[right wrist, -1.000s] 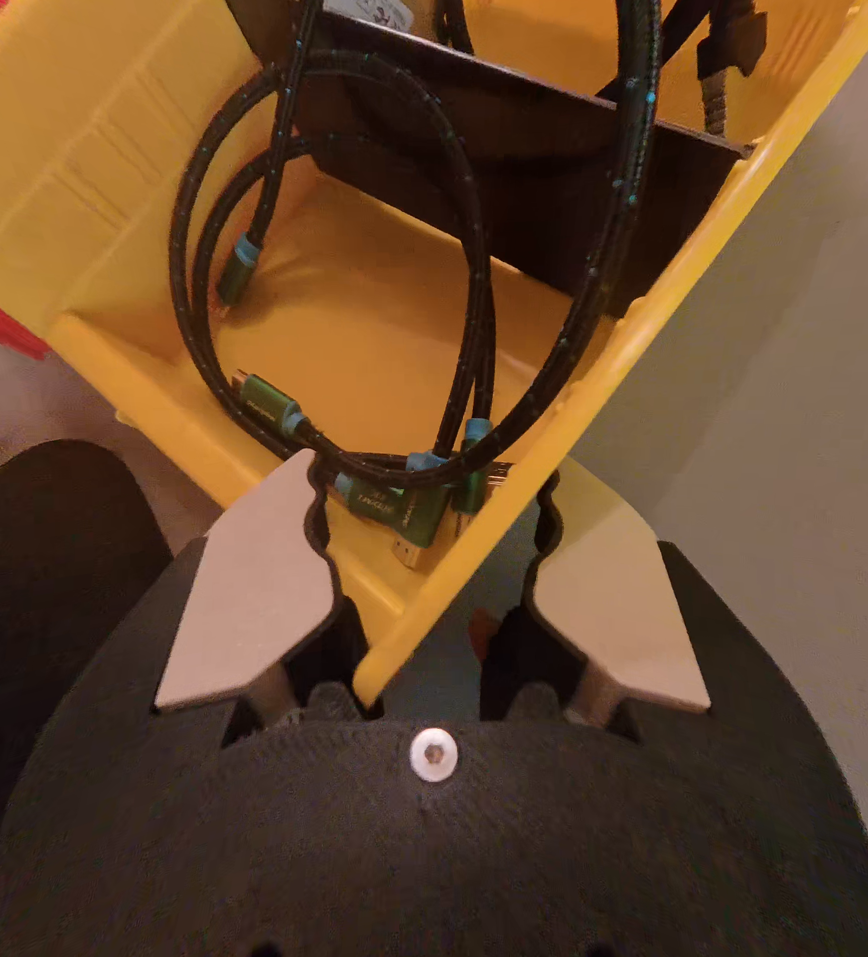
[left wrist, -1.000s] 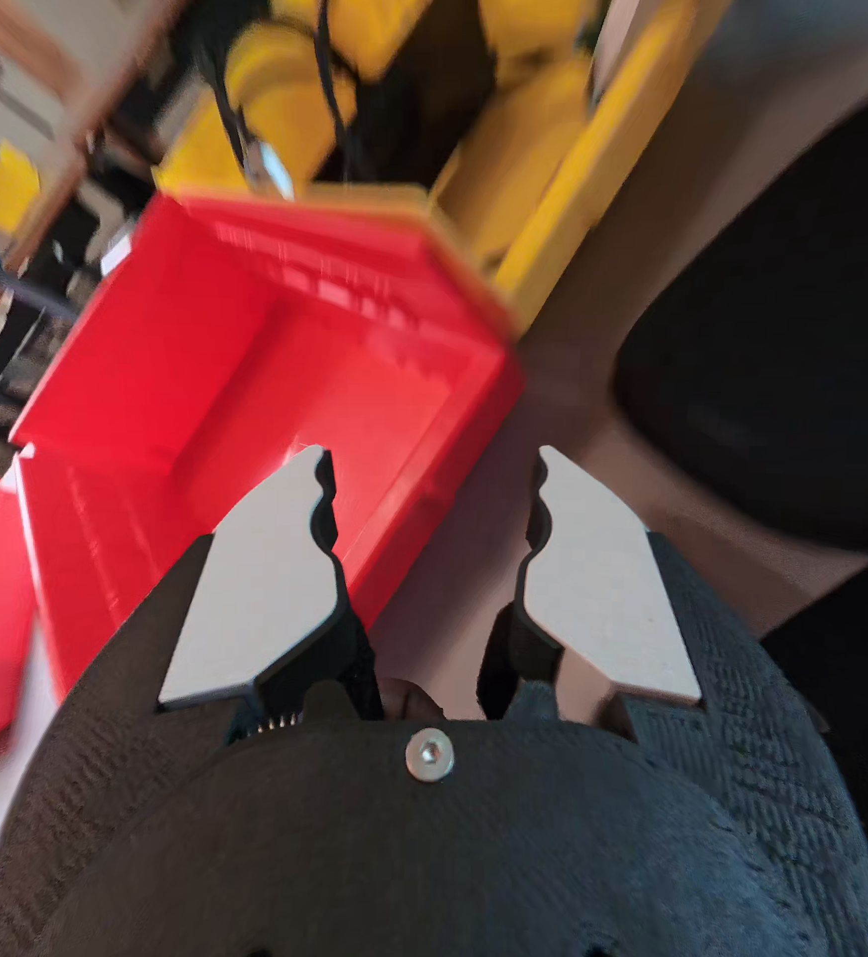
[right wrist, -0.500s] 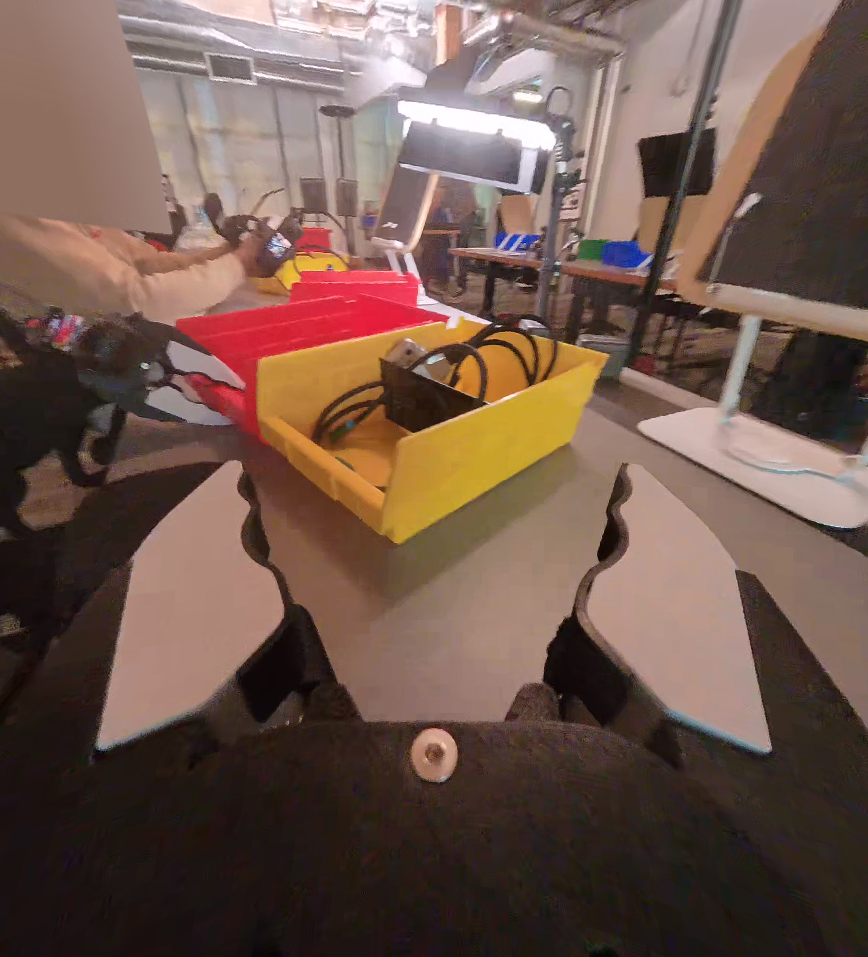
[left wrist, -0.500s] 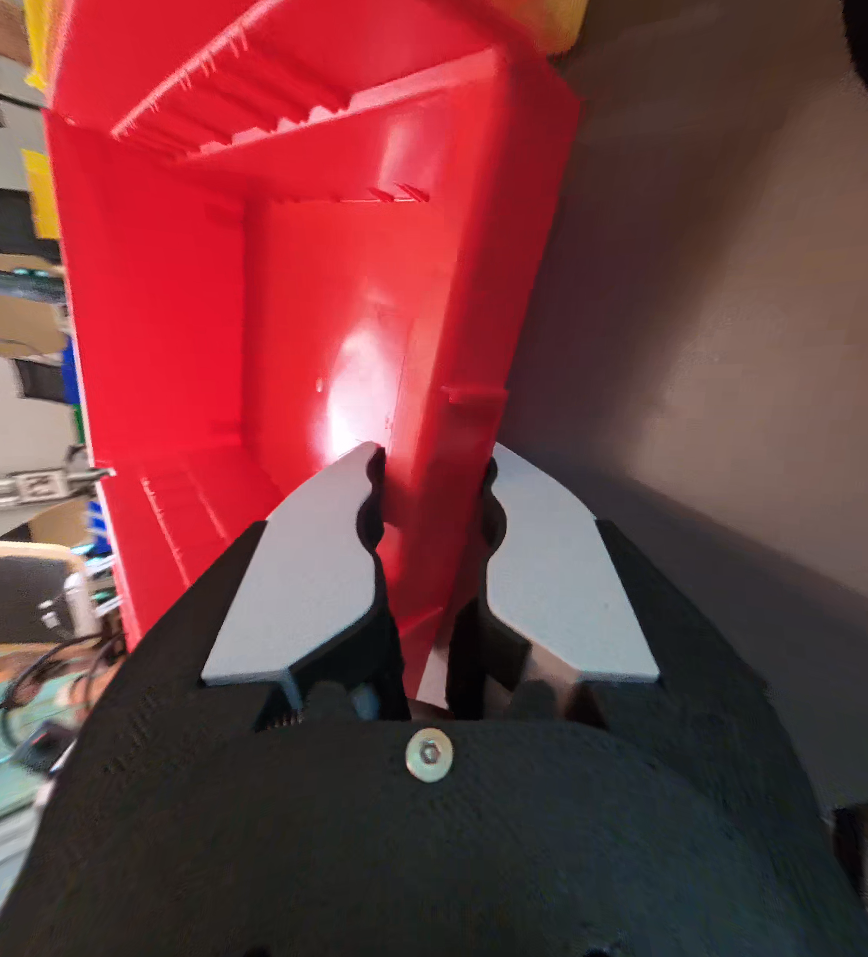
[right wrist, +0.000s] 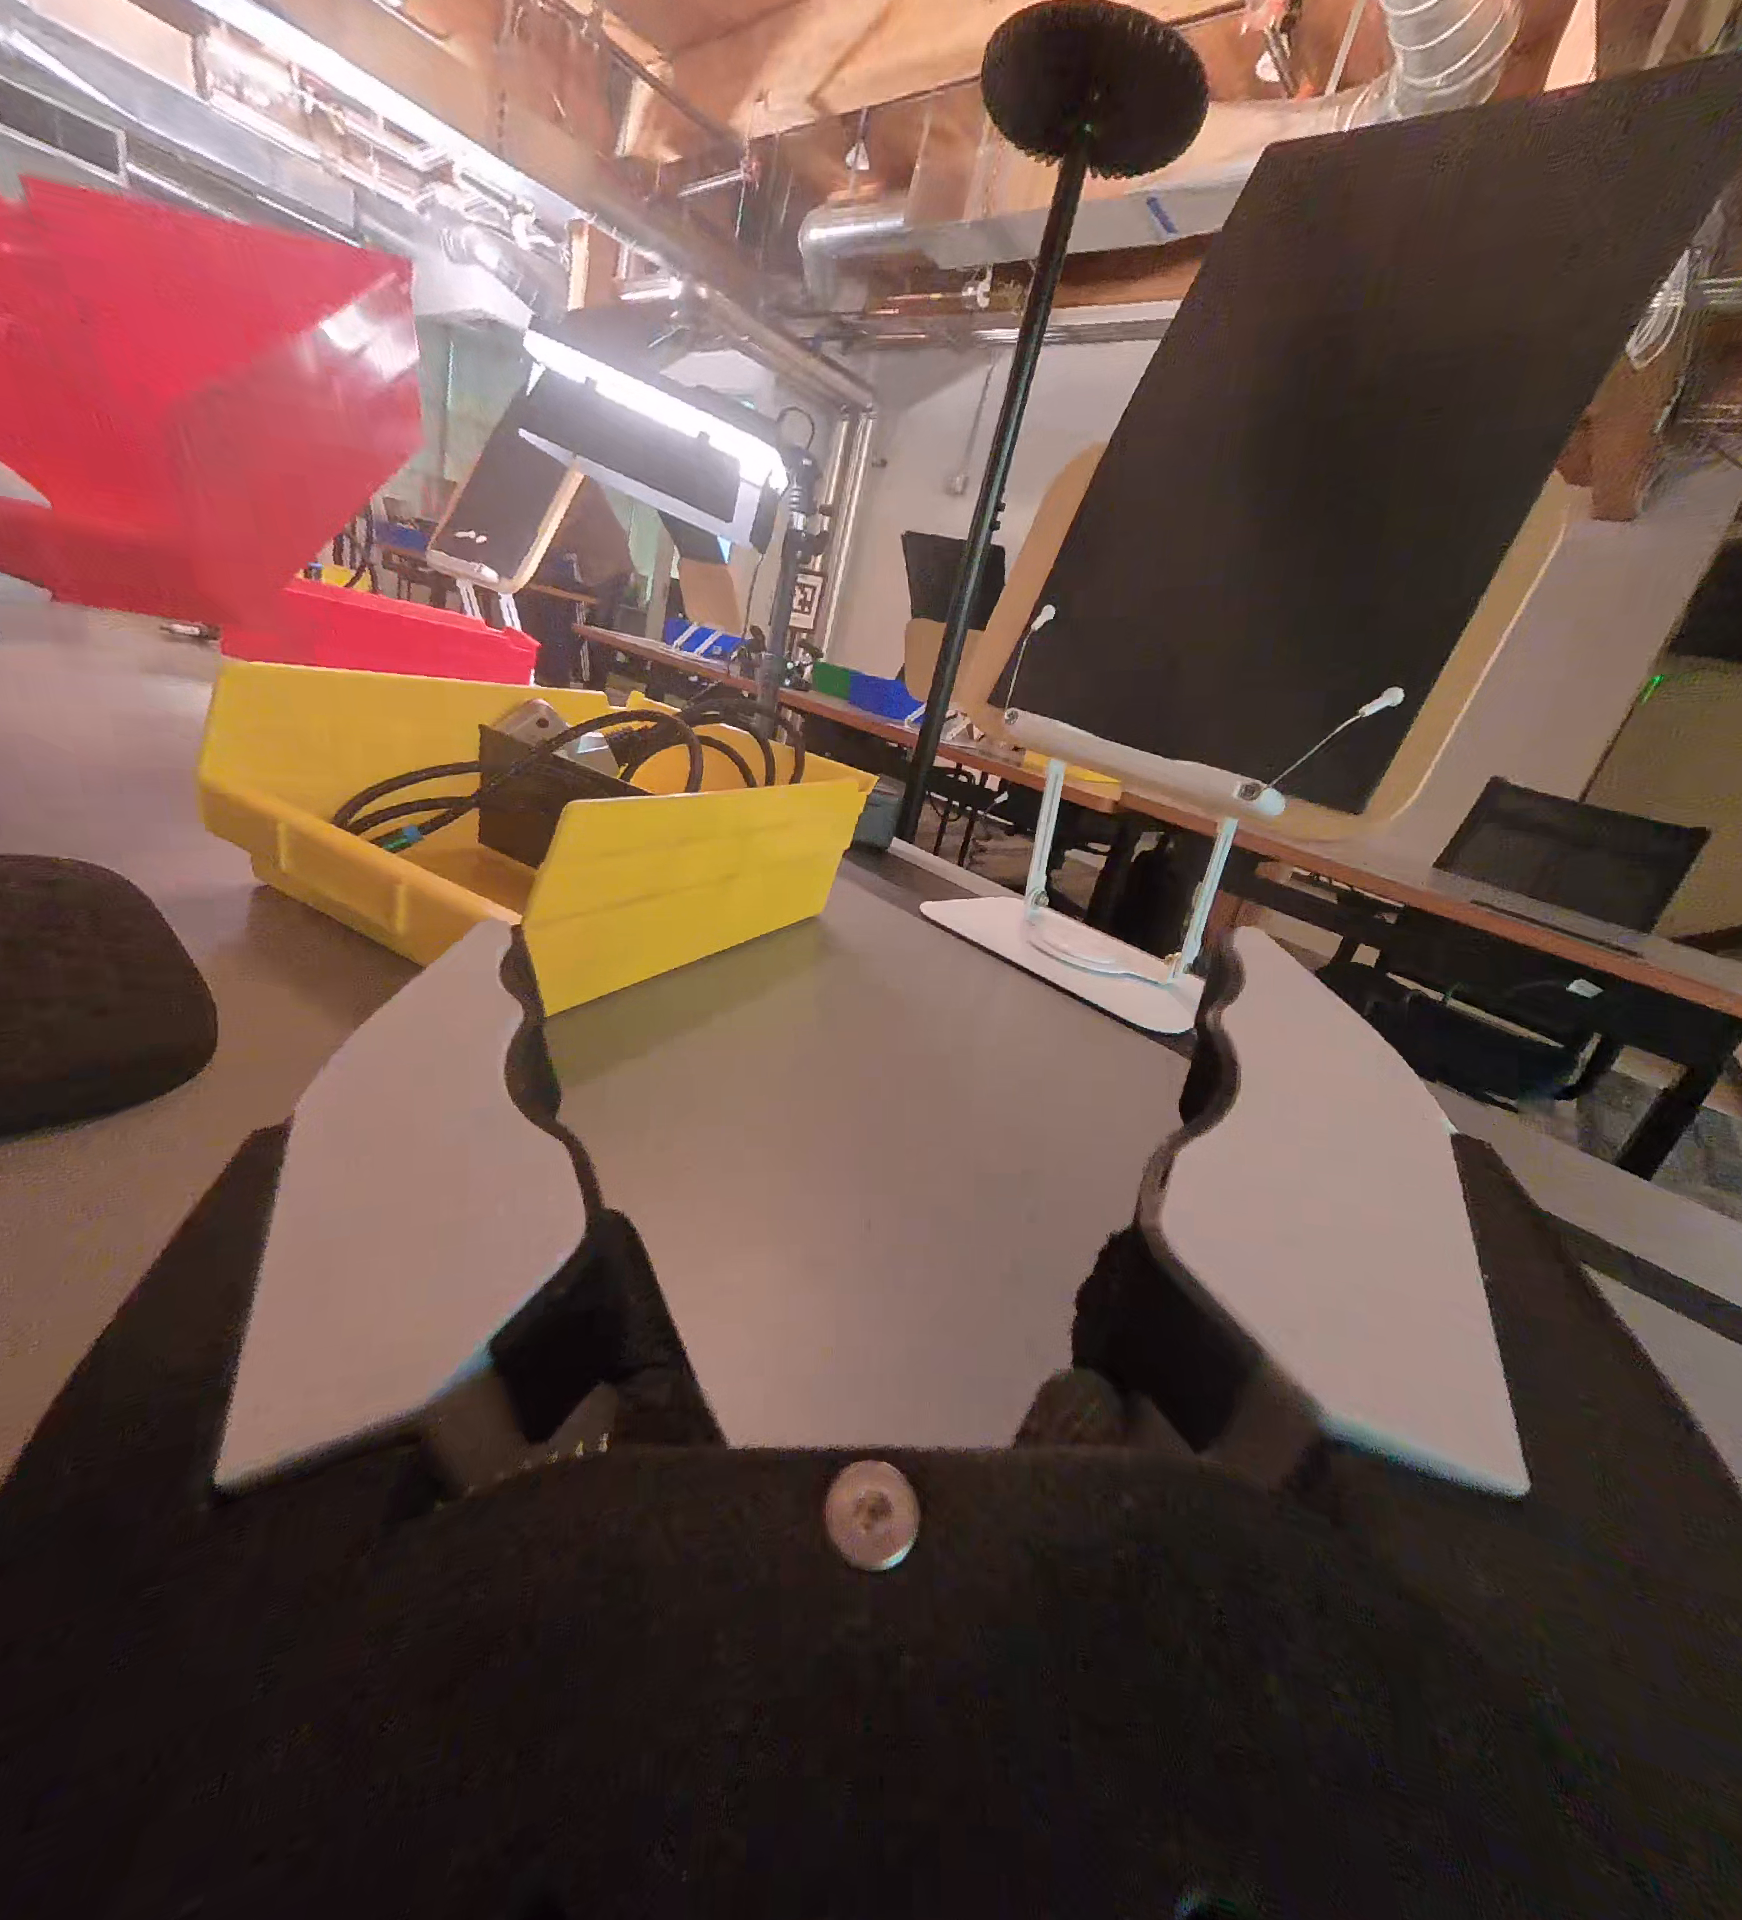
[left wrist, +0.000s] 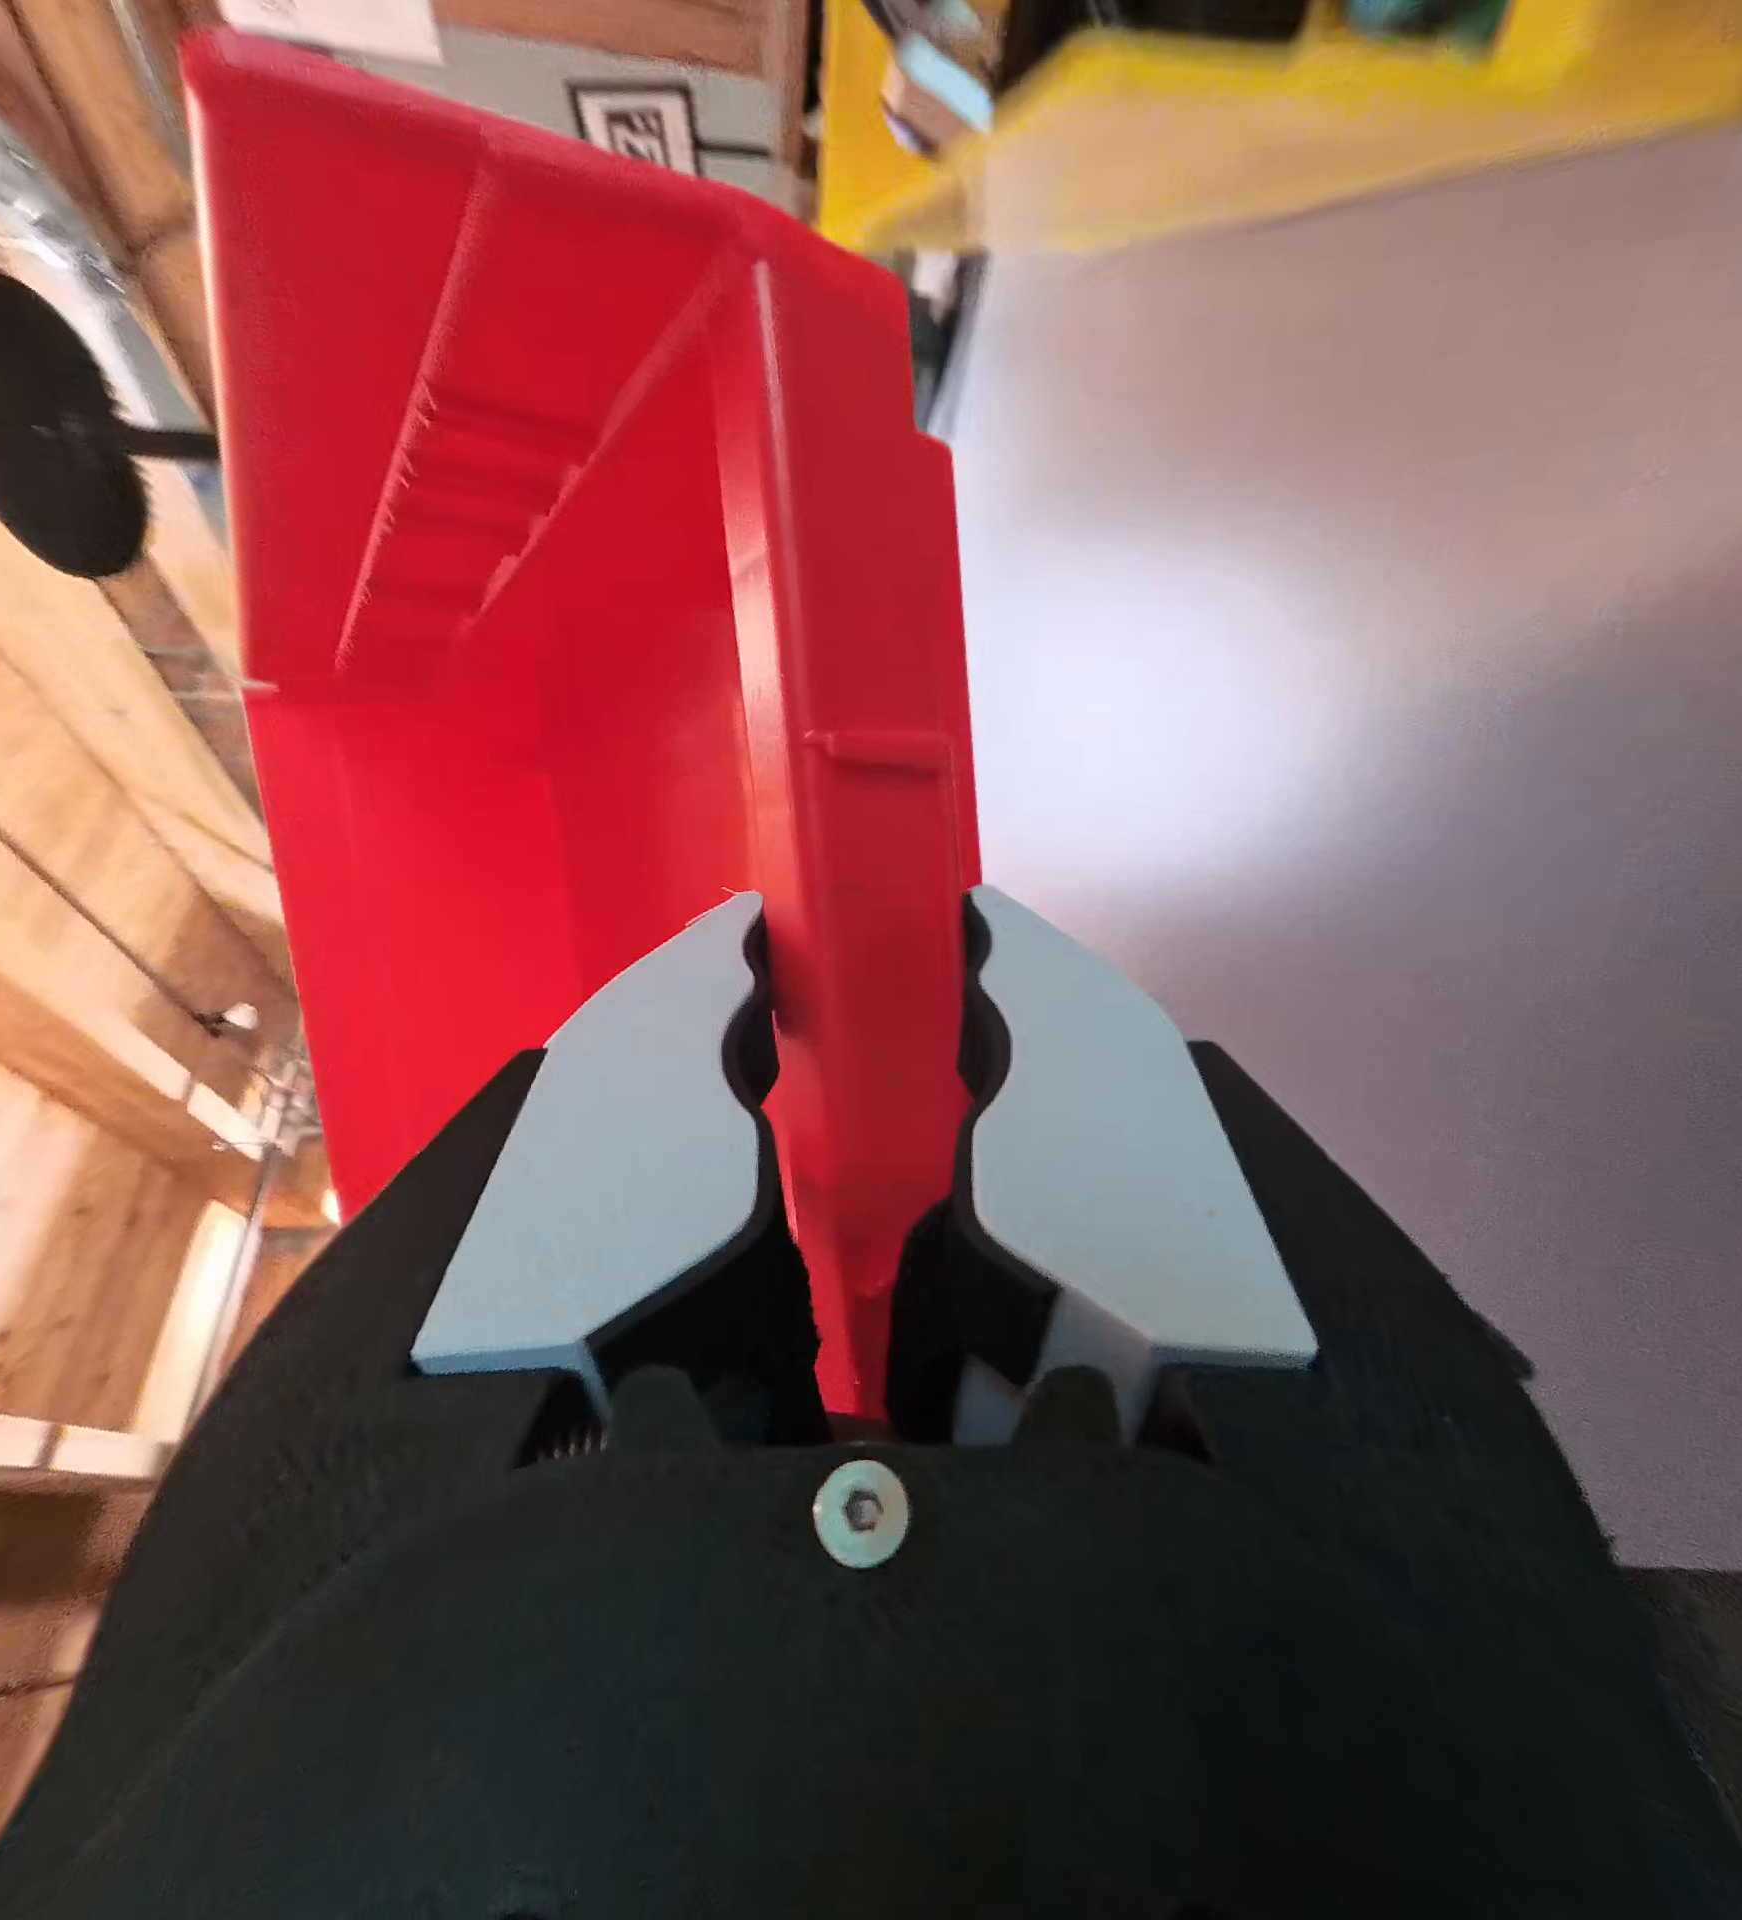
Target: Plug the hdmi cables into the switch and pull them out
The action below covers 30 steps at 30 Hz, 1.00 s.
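- Gripping the side wall of an empty red plastic bin (left wrist: 555, 727) between the fingers of the left gripper (left wrist: 865, 997), closed narrow on the rim.
- Holding that bin tilted up off the grey tabletop (left wrist: 1366, 727); in the right wrist view, showing as a blurred red shape raised at upper left, above a second red bin (right wrist: 399, 639).
- Resting low over the table, the right gripper (right wrist: 862, 997): spread wide, nothing between the fingers.
- Lying ahead of the right gripper, an open yellow plastic bin (right wrist: 680, 873) with a dark divider, holding coiled black braided hdmi cables (right wrist: 493, 774).
- Sitting at the far side of that divider, a grey boxy object (right wrist: 534, 719), possibly the switch; too small to confirm.
- Judging from this: no cable picked up, no plug in any port, nothing yet pulled out; whole plug-and-unplug sequence apparently still ahead.
- Appearing to be only setup, with the red bin being handled first.
- Noting a black padded mat (right wrist: 36, 987) on the table at left, untouched.
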Tool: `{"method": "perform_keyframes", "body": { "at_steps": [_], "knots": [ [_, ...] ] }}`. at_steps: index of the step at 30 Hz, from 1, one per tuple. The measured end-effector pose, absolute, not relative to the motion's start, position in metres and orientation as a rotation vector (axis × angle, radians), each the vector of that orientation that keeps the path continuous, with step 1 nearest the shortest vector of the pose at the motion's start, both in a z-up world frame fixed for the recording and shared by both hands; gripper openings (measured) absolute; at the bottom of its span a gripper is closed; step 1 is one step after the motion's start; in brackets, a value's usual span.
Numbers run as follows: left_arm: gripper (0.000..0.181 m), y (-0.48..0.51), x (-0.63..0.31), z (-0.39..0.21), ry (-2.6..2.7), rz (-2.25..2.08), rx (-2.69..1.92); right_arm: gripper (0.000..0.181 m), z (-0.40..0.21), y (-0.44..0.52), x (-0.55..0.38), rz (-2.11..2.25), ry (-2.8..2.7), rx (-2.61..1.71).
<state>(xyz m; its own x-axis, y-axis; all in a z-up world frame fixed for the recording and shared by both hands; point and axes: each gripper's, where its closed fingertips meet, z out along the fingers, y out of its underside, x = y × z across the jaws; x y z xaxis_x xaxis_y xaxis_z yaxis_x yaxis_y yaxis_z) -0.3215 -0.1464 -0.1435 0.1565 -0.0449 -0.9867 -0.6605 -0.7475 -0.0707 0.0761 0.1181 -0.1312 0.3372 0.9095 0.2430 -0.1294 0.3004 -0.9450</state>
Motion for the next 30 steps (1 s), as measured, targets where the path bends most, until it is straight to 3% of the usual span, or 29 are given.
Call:
{"method": "perform_keyframes", "body": {
  "at_steps": [7,12,21,30],
  "knots": [
    [0.031,-0.087,-0.23,-0.081,0.843,1.596,-1.675,0.117,-0.128,0.121,0.084,0.799,-0.934,-0.994],
    [0.031,-0.02,-0.145,-0.071,1.004,1.415,-1.526,0.113,-0.112,0.134,0.105,0.778,-0.785,-0.966],
    [0.031,0.081,-0.014,-0.125,1.281,0.986,-1.497,0.106,-0.075,0.16,0.187,0.889,-0.274,-0.864],
    [0.031,0.129,0.035,-0.192,1.427,0.834,-1.564,0.1,-0.069,0.156,0.2,0.827,-0.234,-0.812]
  ]
}}
